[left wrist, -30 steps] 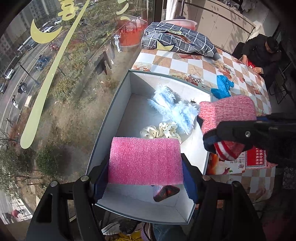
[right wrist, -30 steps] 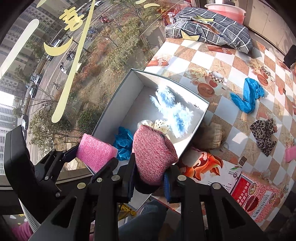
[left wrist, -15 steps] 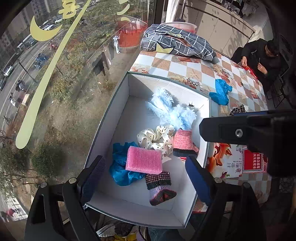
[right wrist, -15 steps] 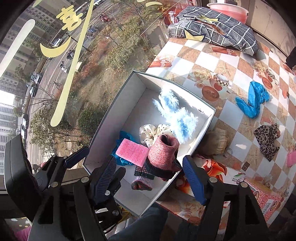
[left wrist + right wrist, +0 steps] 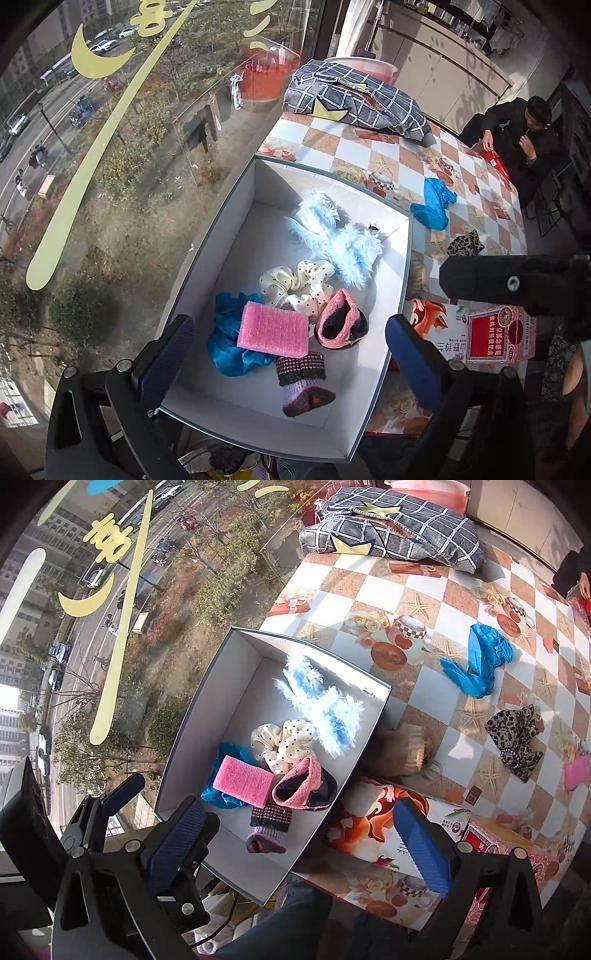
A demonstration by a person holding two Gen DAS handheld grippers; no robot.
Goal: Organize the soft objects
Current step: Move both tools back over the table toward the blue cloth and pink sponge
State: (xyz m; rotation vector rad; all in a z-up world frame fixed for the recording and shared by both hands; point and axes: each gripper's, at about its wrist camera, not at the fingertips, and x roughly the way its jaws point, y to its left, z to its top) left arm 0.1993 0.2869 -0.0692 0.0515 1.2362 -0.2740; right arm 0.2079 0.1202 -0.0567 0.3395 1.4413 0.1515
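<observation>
Both tools, left tool [image 5: 288, 354] and right tool [image 5: 295, 845], gape empty above the box's [image 5: 236, 206] near rim

Inside the box [image 5: 404, 258], the sponge [image 5: 273, 329] lies on a crumpled cloth [image 5: 225, 354], with the knitted cuff [image 5: 341, 325] just to its right and the scrunchie [image 5: 299, 280] behind both. The fluffy piece [image 5: 336, 236] lies further back in the box, and a small knitted sock [image 5: 303, 384] sits nearest its front wall.

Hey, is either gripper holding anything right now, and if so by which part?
Nothing is held. The left gripper and right gripper are both wide open above the white cardboard box, with no object between their fingers.
</observation>
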